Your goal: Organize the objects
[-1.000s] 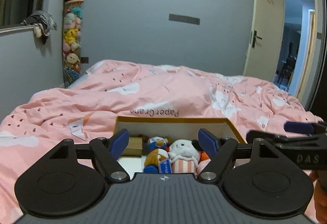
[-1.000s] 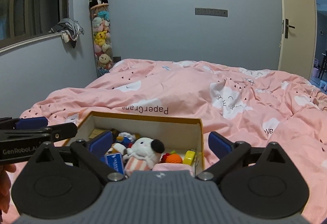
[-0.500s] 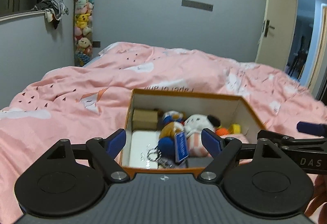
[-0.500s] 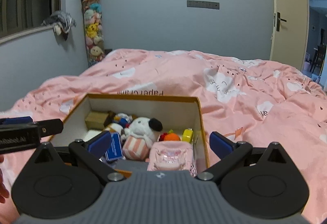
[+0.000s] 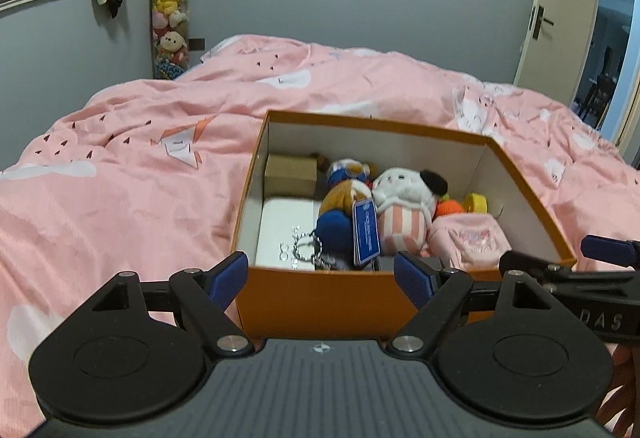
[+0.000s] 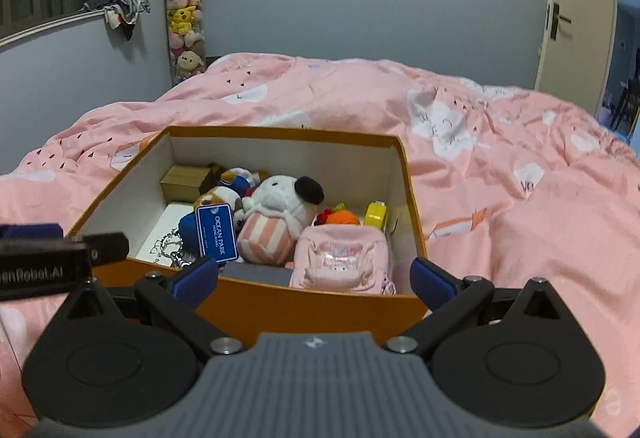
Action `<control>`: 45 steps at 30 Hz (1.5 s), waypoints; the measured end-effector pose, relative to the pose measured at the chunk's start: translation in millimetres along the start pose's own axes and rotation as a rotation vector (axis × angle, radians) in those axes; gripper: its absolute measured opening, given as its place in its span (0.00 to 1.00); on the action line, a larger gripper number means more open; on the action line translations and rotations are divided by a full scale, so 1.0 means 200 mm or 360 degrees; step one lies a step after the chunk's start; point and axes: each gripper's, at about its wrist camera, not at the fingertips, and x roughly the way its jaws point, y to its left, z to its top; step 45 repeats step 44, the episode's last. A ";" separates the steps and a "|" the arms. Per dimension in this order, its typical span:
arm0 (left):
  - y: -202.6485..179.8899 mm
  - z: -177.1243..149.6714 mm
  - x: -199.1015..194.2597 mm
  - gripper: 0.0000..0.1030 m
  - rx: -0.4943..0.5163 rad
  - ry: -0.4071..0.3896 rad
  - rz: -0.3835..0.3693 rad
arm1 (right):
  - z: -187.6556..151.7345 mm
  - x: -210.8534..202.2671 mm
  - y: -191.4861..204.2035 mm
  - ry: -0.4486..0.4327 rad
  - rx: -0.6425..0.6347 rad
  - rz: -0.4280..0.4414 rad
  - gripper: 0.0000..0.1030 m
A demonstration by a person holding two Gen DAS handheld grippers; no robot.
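An orange cardboard box (image 5: 320, 302) (image 6: 304, 308) sits on the pink bed. Inside lie a white plush with a black ear (image 5: 404, 190) (image 6: 286, 198), a brown-and-blue plush with a blue tag (image 5: 340, 206) (image 6: 214, 232), a pink pouch (image 5: 466, 238) (image 6: 340, 254), a small brown box (image 5: 290, 174) (image 6: 186, 178), a white flat box with a key ring (image 5: 284, 230), an orange toy (image 6: 344, 217) and a yellow item (image 6: 375, 215). My left gripper (image 5: 322, 276) is open and empty at the box's near wall. My right gripper (image 6: 314, 274) is open and empty over the near wall.
The pink duvet (image 5: 120, 178) covers the bed around the box. A tall tube of plush toys (image 5: 170, 6) stands in the far left corner. Clothes (image 6: 120, 4) hang on the window ledge. A door (image 5: 556, 10) stands open at right.
Both grippers have risen and tipped downward toward the box, so its inside shows more fully. Both stay open. The box contents have not moved.
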 end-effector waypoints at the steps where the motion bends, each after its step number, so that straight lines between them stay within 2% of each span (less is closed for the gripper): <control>1: 0.00 0.00 0.00 0.93 0.0005 0.0005 0.0005 | 0.00 0.01 -0.01 0.0016 0.0017 0.0000 0.99; 6: -0.02 0.00 0.01 0.93 0.0037 0.0016 0.0042 | -0.02 0.03 -0.03 0.0080 0.0087 0.0006 0.99; 19: -0.03 -0.01 0.02 0.93 0.0076 0.0038 0.0072 | -0.02 0.05 -0.03 0.0099 0.0078 0.0021 0.99; 45: -0.03 -0.01 0.01 0.93 0.0097 0.0033 0.0052 | -0.04 0.05 -0.02 0.0134 0.0073 0.0029 0.99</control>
